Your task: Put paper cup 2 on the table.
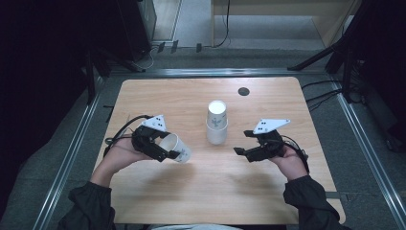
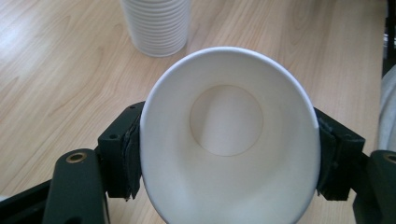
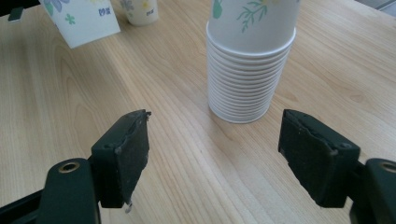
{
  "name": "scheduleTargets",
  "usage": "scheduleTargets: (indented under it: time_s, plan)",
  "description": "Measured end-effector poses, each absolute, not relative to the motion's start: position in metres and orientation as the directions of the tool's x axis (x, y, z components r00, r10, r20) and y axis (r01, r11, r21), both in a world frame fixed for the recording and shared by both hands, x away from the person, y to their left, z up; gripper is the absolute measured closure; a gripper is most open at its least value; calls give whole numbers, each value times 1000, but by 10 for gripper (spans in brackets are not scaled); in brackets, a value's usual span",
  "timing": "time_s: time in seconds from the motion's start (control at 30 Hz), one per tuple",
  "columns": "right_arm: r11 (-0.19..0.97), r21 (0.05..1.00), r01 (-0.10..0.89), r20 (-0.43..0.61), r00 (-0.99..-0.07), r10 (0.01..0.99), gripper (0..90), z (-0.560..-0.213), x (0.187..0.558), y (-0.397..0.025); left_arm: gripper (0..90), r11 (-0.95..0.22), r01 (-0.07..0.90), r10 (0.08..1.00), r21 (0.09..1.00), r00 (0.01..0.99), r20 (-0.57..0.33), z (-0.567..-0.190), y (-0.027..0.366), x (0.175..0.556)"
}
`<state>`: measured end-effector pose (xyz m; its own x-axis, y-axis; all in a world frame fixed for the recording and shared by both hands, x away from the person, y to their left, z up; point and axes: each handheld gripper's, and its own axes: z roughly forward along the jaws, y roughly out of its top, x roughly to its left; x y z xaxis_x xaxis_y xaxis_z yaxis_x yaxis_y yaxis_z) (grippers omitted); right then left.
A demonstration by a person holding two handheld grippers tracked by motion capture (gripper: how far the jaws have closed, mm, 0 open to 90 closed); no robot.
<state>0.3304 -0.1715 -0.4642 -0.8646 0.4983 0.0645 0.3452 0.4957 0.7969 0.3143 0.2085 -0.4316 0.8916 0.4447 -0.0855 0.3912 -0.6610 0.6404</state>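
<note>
The left gripper is squeezing a single paper cup by its sides, hard enough that the rim is going oval in the left gripper view. The cup is tipped on its side above the table, mouth facing back toward the hand, so my guess is it's either just been peeled off the stack or it's about to go on. The right gripper is sitting wide open with nothing in it, aimed at the stack of cups, probably getting ready to steady it. That stack is standing upright mid-table, between the two grippers and touching neither; from the right gripper view you can count a lot of nested rims.

The table is light wood with a round cable hole near the far edge. Around it are grey floor, cables and dark stands.
</note>
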Motion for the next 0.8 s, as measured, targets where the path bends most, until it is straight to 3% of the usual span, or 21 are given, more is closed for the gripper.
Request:
scheduleTargets:
  time_s: [0.8]
  plan:
    - [461, 807, 369, 89, -848, 523, 249, -465, 362, -170, 239, -638, 507, 593, 580, 803, -49, -444, 269, 290]
